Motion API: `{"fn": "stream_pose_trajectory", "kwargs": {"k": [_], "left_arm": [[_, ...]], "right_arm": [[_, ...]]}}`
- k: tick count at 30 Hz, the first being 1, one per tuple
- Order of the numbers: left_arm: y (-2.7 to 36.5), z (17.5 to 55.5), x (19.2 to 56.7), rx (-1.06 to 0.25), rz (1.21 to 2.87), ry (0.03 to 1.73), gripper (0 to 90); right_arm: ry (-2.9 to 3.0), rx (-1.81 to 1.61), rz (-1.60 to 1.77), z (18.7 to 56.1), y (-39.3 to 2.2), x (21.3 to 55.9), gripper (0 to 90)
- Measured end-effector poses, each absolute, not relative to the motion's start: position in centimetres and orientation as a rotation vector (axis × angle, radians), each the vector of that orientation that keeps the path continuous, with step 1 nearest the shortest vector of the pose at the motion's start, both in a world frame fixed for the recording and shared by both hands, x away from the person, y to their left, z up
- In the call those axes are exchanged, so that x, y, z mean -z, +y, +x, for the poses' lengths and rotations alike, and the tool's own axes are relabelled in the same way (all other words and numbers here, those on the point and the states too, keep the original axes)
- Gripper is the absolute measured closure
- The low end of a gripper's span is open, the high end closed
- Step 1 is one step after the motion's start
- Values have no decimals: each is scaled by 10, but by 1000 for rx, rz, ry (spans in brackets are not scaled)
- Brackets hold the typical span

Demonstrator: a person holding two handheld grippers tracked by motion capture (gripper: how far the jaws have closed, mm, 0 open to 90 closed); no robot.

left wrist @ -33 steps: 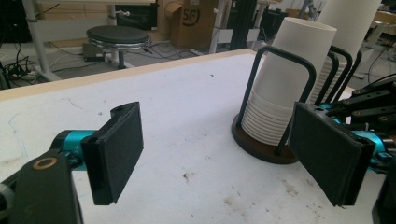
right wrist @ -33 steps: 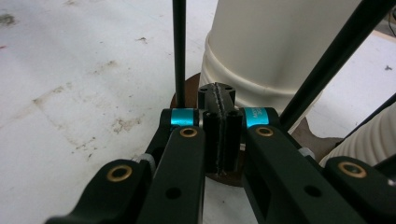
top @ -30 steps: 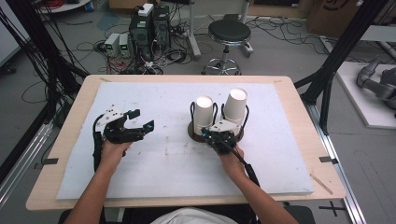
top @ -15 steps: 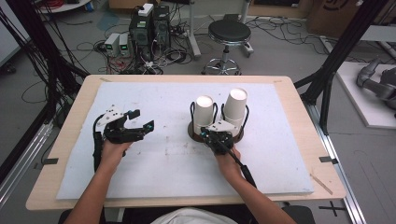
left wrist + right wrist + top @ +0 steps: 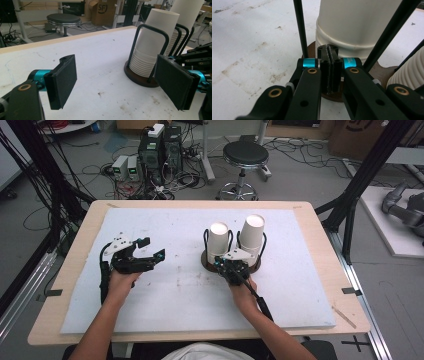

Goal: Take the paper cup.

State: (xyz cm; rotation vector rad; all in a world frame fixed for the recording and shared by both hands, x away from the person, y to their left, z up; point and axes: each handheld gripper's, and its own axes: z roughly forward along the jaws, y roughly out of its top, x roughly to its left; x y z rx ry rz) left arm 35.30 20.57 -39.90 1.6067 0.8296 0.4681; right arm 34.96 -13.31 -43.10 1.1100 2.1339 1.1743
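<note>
Two stacks of white paper cups stand upside down in a black wire holder on a round brown base (image 5: 207, 266). The left stack (image 5: 218, 242) is upright, the right stack (image 5: 251, 236) leans. My right gripper (image 5: 226, 263) sits at the front of that base, jaws pressed together with nothing between them; in the right gripper view its tips (image 5: 329, 65) are just short of the cup stack (image 5: 357, 22). My left gripper (image 5: 150, 249) stands open over the white mat, well to the left of the holder. In the left gripper view the cups (image 5: 152, 45) lie ahead of its right pad (image 5: 175, 83).
A white mat (image 5: 170, 300) with faint stains covers the wooden table (image 5: 75, 265). Beyond the far edge are a black stool (image 5: 245, 155), computer boxes (image 5: 159, 145) and cables on the floor. Black frame posts (image 5: 367, 170) rise at the table's right.
</note>
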Motion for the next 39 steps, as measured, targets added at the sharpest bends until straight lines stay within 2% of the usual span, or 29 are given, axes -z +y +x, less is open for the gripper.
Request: {"fn": "stream_pose_trajectory", "kwargs": {"k": [13, 24, 29, 39], "left_arm": [[180, 363, 370, -413, 1601, 757, 225], [108, 398, 336, -384, 1661, 626, 215], [82, 416, 338, -299, 1707, 599, 216], [56, 437, 349, -248, 1748, 589, 208]], "right_arm": [[2131, -1178, 1134, 351, -134, 432, 882], [2130, -1200, 1158, 352, -135, 432, 881], [2132, -1198, 1153, 352, -135, 432, 882], [2136, -1191, 1153, 352, -136, 432, 882]]}}
